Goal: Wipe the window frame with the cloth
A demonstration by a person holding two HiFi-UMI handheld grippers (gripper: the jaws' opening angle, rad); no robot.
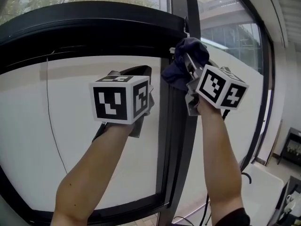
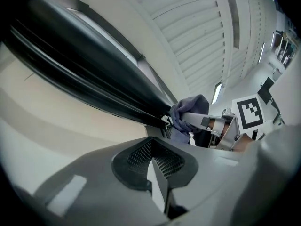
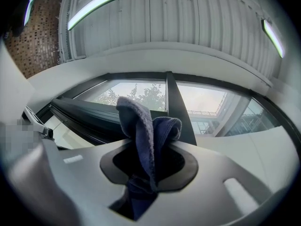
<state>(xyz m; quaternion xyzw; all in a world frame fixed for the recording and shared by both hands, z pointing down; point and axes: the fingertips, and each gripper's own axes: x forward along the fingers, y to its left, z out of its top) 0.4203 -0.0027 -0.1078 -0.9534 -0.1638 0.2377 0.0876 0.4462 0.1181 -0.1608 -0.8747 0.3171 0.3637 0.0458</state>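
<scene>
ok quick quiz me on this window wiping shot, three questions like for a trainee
1. Which gripper is shut on the dark blue fabric cloth? A left B right
2. True or false: the left gripper is shut with nothing between its jaws.
3. Fill in: the glossy window frame by the cloth is ___ in colour.
Key: 1 B, the right gripper. 2 true. 3 black.

Obs.: cloth (image 3: 143, 135) between the jaws of the right gripper (image 3: 151, 164) is plain dark navy. Just ahead of it, window frame (image 1: 84, 27) is black. Body of left gripper (image 2: 157, 166) pale grey, pads black with fine mesh; its marker cube (image 1: 121, 100) white with black squares.
</scene>
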